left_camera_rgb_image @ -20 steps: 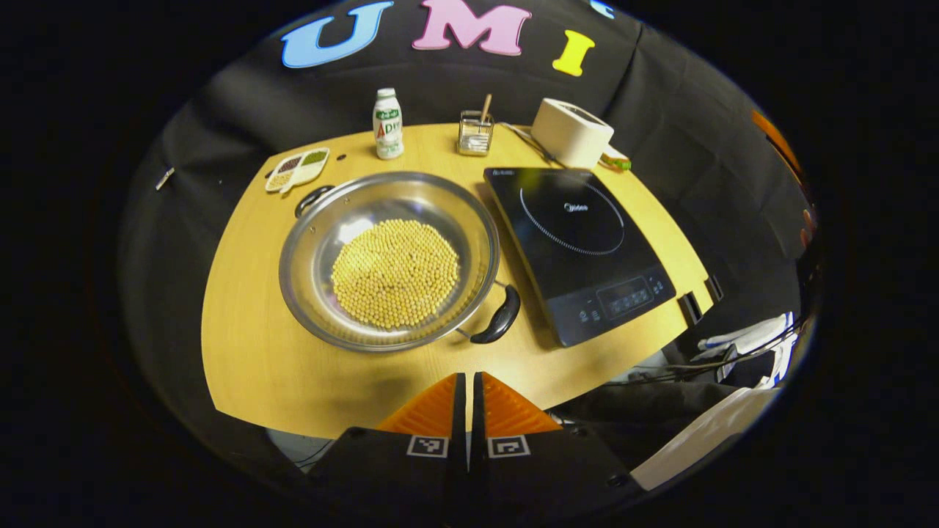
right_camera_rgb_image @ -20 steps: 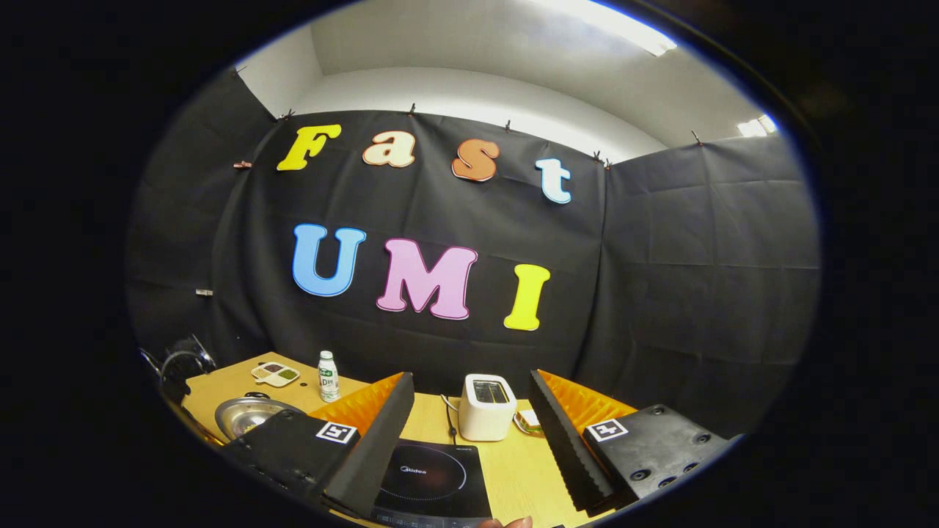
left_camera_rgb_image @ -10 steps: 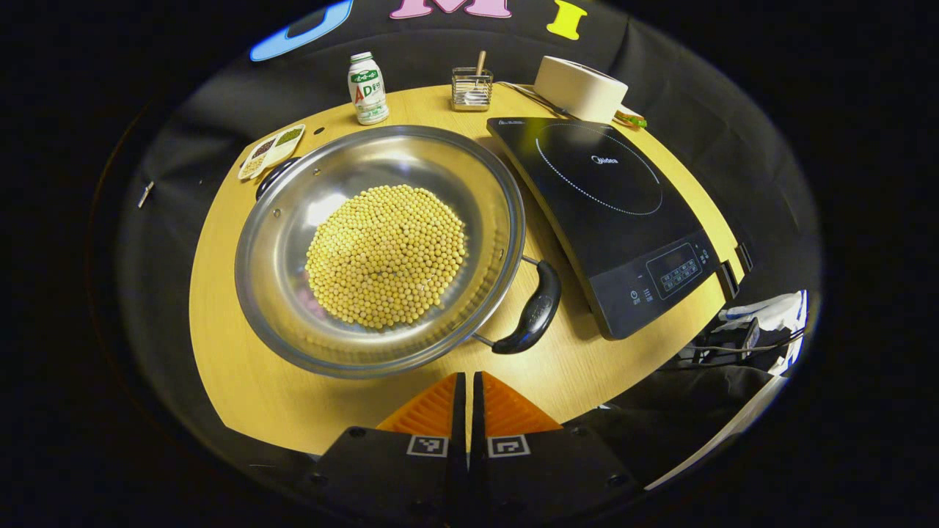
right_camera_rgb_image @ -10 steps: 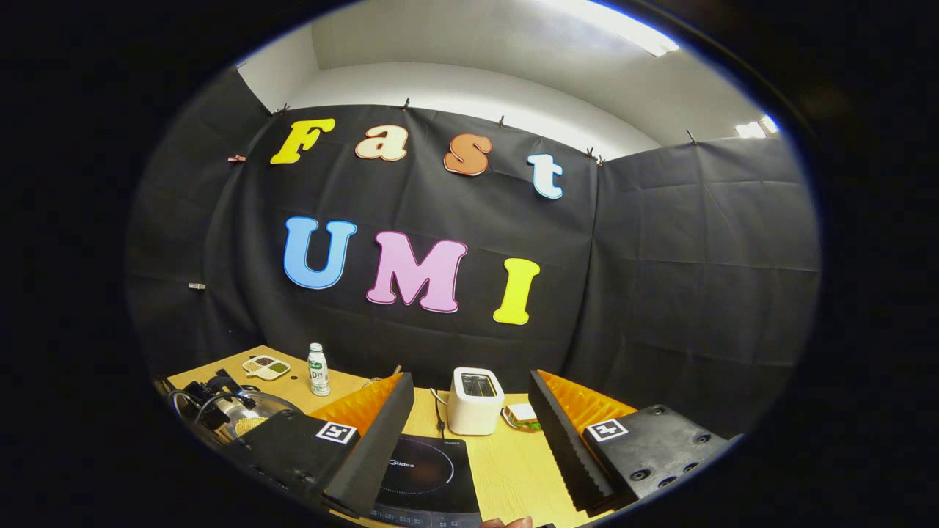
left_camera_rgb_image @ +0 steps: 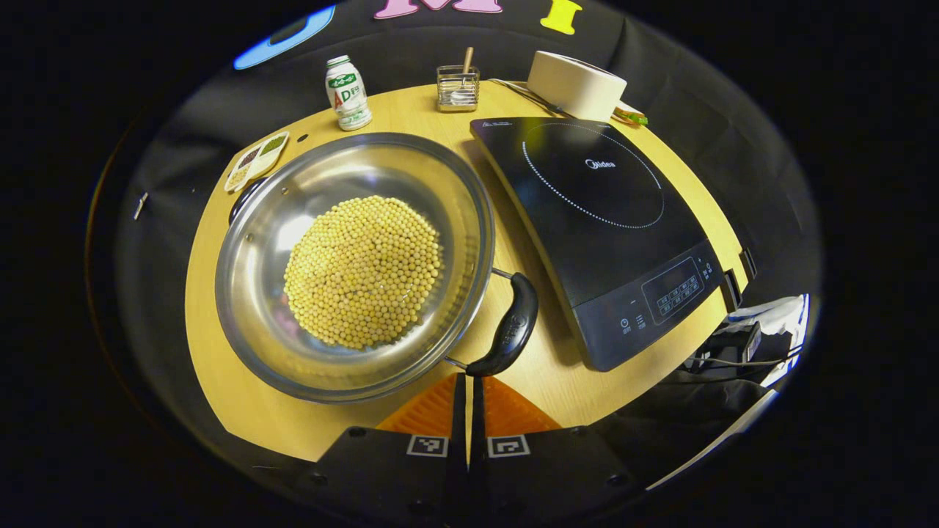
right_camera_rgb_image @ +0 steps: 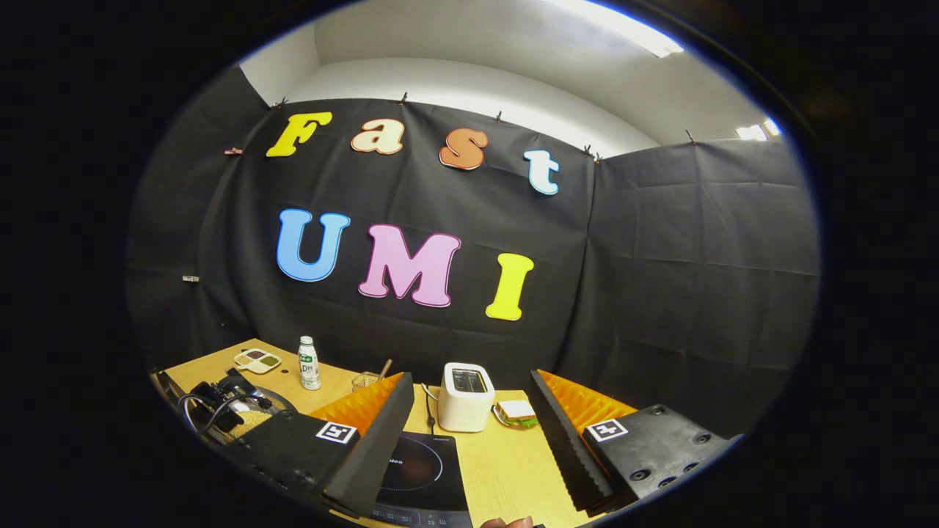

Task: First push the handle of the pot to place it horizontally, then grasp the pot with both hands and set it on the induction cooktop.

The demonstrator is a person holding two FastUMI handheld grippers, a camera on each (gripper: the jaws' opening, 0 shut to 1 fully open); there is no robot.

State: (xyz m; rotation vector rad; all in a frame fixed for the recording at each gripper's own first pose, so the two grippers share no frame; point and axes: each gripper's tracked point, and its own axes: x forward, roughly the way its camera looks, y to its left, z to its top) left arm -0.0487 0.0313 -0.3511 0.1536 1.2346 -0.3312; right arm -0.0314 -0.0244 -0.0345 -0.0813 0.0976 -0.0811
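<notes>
A wide steel pot [left_camera_rgb_image: 330, 176] holding a heap of yellow beans [left_camera_rgb_image: 363, 271] sits on the wooden table in the left gripper view. Its black near handle [left_camera_rgb_image: 512, 324] points down to the right, and the far handle [left_camera_rgb_image: 239, 208] peeks out at the upper left. My left gripper [left_camera_rgb_image: 467, 378] is shut, its tips just below the lower end of the near handle. The black induction cooktop [left_camera_rgb_image: 601, 213] lies right of the pot. In the right gripper view my right gripper [right_camera_rgb_image: 471, 377] stands open and level above the cooktop [right_camera_rgb_image: 422, 469], with the pot [right_camera_rgb_image: 253, 419] at far left.
Along the table's back edge stand a small bottle [left_camera_rgb_image: 346, 82], a wire holder [left_camera_rgb_image: 456, 78] and a white toaster [left_camera_rgb_image: 576, 84]. A small tray of grains [left_camera_rgb_image: 257, 157] lies at the back left. A sandwich [right_camera_rgb_image: 517, 412] sits beside the toaster [right_camera_rgb_image: 464, 396]. Cables hang off the table's right side.
My left gripper, still shut, has come down and forward to the pot's near handle, so the pot looks larger. The right gripper stays open and has shifted only slightly.
</notes>
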